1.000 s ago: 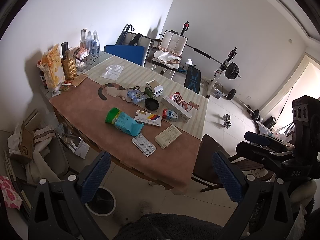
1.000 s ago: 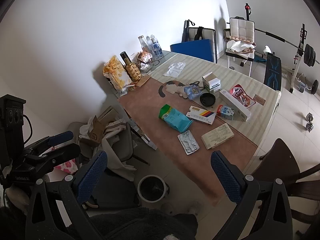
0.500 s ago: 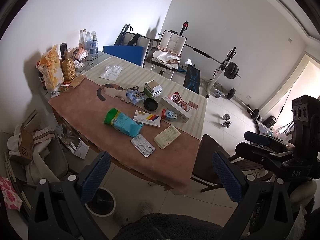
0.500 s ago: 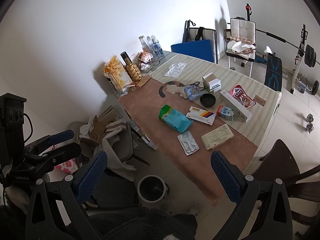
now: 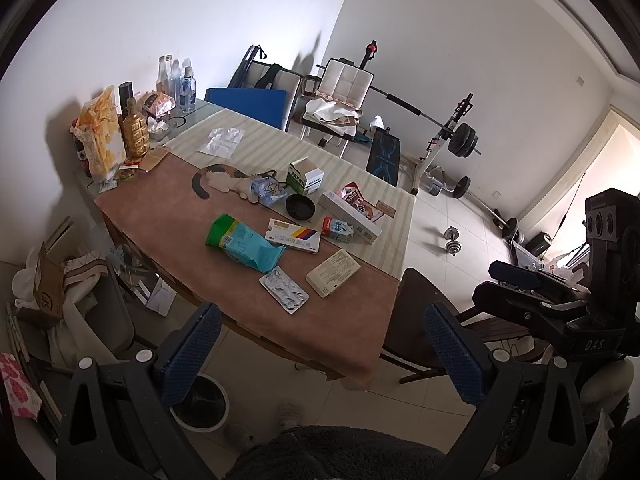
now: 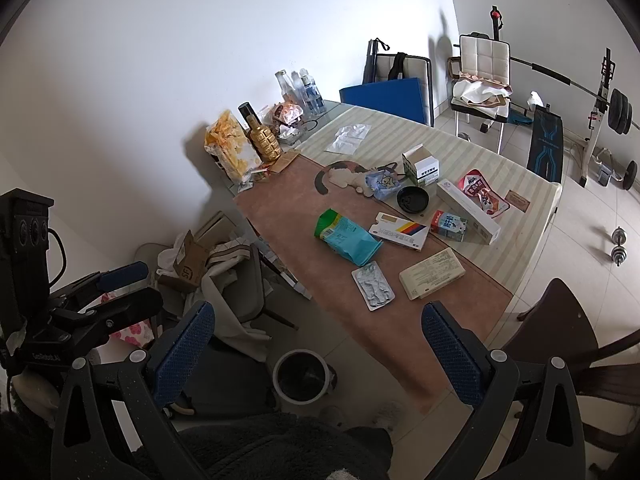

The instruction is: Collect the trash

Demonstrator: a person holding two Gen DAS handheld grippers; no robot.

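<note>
The trash, like the blister pack (image 5: 284, 289) and teal wrapper (image 5: 244, 243), lies untouched on the table (image 5: 160, 216); since a second ago both grippers (image 5: 320, 354) (image 6: 316, 346) have barely drifted, fingers spread, empty. Collecting hasn't begun.

White walls (image 5: 460, 32), pale tiled floor (image 5: 436, 220); a weight bench (image 5: 384, 152) and white chair (image 5: 346, 84) stand beyond the counter (image 5: 396, 208).
</note>
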